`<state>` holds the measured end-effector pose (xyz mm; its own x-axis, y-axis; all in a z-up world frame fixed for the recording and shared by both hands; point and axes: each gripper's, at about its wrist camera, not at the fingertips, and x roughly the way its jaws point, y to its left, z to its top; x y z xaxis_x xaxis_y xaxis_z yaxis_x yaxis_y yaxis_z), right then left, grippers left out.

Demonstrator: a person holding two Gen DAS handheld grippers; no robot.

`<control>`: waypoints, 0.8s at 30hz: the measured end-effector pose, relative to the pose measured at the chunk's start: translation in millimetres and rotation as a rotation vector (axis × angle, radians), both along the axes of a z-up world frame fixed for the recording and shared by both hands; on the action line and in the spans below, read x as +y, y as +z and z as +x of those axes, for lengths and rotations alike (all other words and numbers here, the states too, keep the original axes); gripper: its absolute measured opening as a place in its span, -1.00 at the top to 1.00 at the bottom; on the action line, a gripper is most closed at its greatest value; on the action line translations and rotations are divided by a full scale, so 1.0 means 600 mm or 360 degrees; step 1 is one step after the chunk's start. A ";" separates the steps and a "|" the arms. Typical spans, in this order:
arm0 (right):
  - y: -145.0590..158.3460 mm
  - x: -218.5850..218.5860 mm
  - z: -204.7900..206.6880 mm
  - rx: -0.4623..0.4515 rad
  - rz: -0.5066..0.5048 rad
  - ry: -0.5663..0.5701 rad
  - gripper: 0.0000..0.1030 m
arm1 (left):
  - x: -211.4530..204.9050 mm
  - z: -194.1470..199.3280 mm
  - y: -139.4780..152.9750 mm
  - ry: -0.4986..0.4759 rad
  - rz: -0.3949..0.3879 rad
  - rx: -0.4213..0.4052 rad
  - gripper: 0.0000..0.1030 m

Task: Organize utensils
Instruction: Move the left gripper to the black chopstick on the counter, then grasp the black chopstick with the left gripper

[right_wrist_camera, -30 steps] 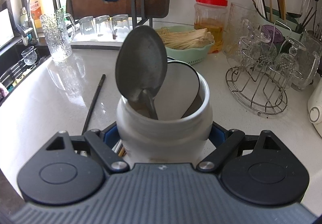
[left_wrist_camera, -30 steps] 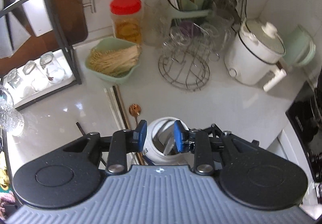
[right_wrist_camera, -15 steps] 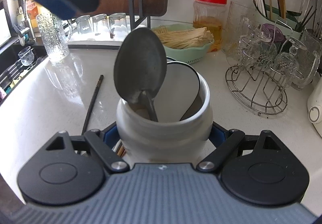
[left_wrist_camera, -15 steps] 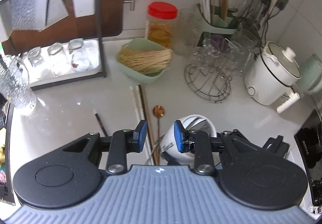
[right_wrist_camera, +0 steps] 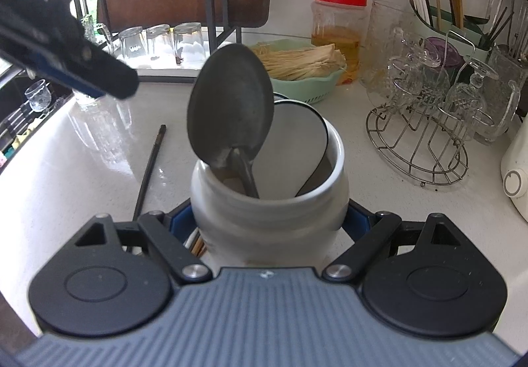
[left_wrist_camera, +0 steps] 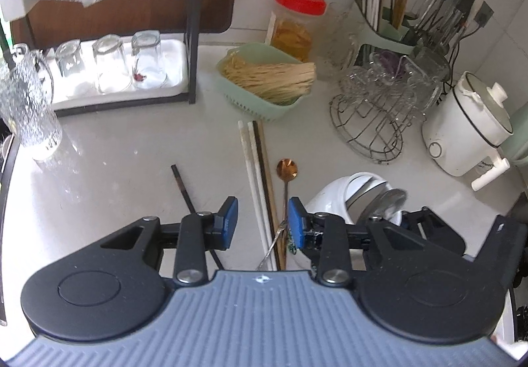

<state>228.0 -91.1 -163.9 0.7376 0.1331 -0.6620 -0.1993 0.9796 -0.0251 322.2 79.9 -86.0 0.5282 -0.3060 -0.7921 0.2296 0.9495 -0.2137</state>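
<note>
So the right gripper is clamped on a white ceramic jar, glossy and round-bellied with a wide mouth, blue pads pressed on either side of it. The jar stands on a pale, shiny stone-look surface, mouth tipped a bit away from the right wrist camera. Inside it there's a dull grey metal spoon, bowl end up and handle down in the jar, leaning toward the left in that view, plus a flat white paddle-shaped thing with a dark edge behind it.

The left gripper hangs over the loose utensils with its jaws partly apart. They've just been opening a little, and the pads aren't pressing on anything, though the sticks lie in the gap below.

On the surface just left of the jar: two white chopsticks and a brown wooden pair lying side by side, long axes running from the green basket toward the left gripper. Next to them is a skinny copper-coloured spoon, shiny round bowl pointing away toward the back wall, thin handle running toward the gripper. One dark chopstick lies on its own further left, angled slightly.

Behind, the mint green plastic basket holds straw-coloured dried strands.
</note>
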 end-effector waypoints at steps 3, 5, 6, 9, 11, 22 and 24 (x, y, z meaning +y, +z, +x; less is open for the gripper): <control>0.002 0.000 0.004 0.0020 -0.0004 0.0007 -0.77 | 0.010 0.001 -0.018 0.0038 -0.0015 0.0011 0.03; 0.002 -0.001 0.004 0.0029 0.0004 0.0002 -0.77 | 0.017 0.001 -0.030 0.0061 -0.0014 0.0006 -0.03; 0.003 -0.001 0.005 0.0034 0.0004 0.0003 -0.77 | 0.019 0.002 -0.036 0.0071 -0.0005 0.0007 -0.03; 0.004 -0.003 0.006 0.0050 0.0005 0.0015 -0.77 | 0.030 0.006 -0.057 0.0128 -0.0008 0.0035 -0.03; 0.004 -0.003 0.008 0.0059 0.0003 0.0019 -0.77 | 0.039 0.009 -0.070 0.0163 -0.0015 0.0058 -0.03; 0.006 -0.004 0.010 0.0096 -0.0011 0.0046 -0.77 | 0.053 0.067 -0.136 0.0309 0.0018 0.0076 -0.02; 0.007 -0.005 0.011 0.0102 -0.0013 0.0060 -0.77 | 0.052 0.083 -0.144 0.0328 0.0036 0.0067 0.00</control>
